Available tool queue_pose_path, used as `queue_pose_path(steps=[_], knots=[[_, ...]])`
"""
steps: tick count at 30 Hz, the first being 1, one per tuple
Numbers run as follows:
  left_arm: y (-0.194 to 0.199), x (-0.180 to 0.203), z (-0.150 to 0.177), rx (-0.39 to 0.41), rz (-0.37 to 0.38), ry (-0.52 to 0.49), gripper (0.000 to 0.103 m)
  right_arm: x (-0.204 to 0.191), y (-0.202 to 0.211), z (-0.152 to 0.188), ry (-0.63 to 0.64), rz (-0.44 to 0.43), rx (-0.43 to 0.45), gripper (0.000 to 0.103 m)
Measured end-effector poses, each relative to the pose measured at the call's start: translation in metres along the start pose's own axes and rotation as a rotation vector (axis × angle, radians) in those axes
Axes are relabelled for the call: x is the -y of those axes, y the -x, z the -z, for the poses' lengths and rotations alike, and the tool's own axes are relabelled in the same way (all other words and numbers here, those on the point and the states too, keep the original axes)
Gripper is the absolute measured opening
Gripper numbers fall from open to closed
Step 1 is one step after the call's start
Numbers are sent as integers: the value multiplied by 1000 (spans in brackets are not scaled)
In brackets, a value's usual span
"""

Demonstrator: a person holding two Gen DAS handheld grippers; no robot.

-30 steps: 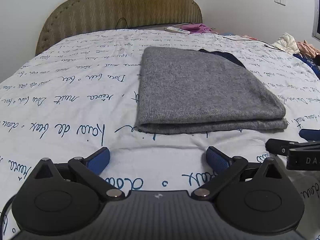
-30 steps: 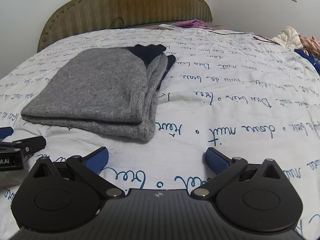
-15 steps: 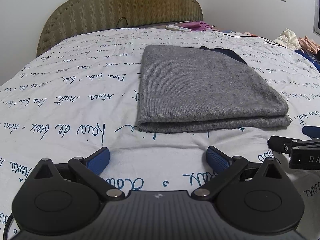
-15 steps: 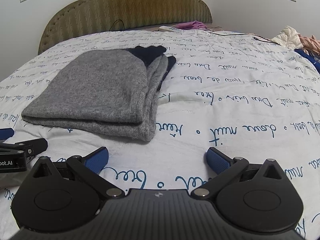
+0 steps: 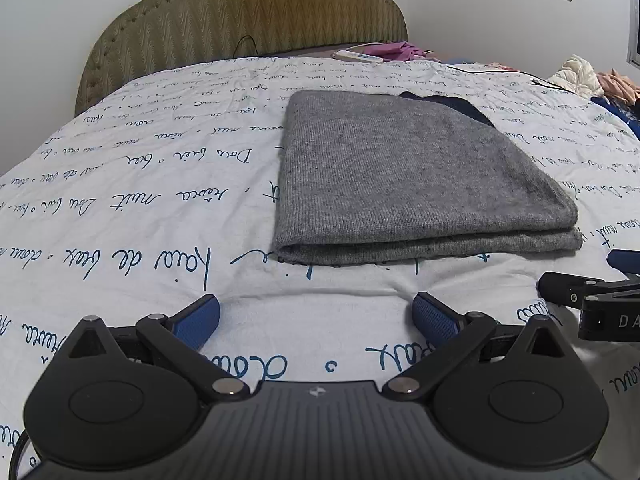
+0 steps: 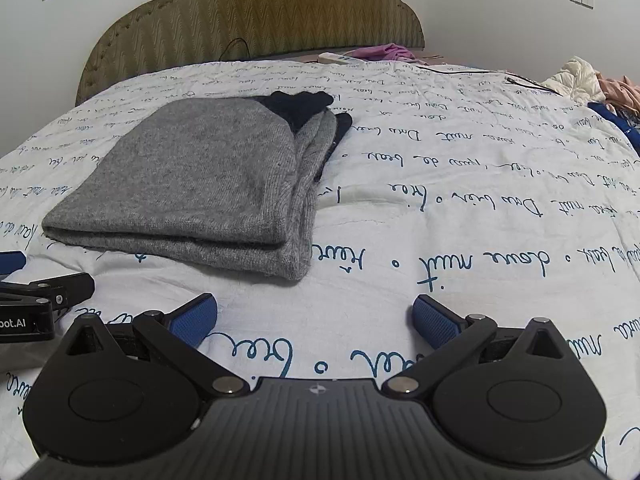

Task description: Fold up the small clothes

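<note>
A grey knit garment (image 5: 400, 176) lies folded into a neat rectangle on the bed, with a dark navy part showing at its far edge (image 5: 452, 104). It also shows in the right wrist view (image 6: 200, 188), with the navy part (image 6: 300, 108) at its far end. My left gripper (image 5: 316, 320) is open and empty, a little short of the garment's near fold. My right gripper (image 6: 316, 320) is open and empty, to the right of the garment's near corner. Each gripper shows at the edge of the other's view.
The bed has a white sheet with blue script (image 5: 140, 208) and a padded olive headboard (image 5: 248, 12). A remote (image 5: 356, 56) and pink cloth (image 5: 400, 48) lie near the headboard. A pile of clothes (image 5: 580, 80) sits at the far right, and a black cable (image 6: 520, 80) runs across the sheet.
Both grippers have drawn back slightly and tilted up a little; the garment sits a bit lower in the views. The garment has not moved and both grippers stay open.
</note>
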State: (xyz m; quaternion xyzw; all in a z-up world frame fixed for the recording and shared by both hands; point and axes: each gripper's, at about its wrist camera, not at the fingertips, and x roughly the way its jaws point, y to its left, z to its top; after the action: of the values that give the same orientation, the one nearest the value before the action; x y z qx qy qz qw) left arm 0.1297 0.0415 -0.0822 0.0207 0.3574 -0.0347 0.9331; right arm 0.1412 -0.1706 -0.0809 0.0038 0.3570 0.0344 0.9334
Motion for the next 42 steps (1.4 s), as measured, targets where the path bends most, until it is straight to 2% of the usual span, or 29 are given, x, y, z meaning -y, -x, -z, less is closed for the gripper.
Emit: queue_pose_path(steps=[14, 28, 42], knots=[[0, 1, 0, 0, -5, -2, 103, 0, 0, 0, 4, 3, 0, 103], [-7, 11, -8, -32, -23, -1, 103, 1, 1, 0, 6, 6, 0, 103], [-6, 11, -3, -10, -9, -2, 103, 1, 1, 0, 7, 6, 0, 103]])
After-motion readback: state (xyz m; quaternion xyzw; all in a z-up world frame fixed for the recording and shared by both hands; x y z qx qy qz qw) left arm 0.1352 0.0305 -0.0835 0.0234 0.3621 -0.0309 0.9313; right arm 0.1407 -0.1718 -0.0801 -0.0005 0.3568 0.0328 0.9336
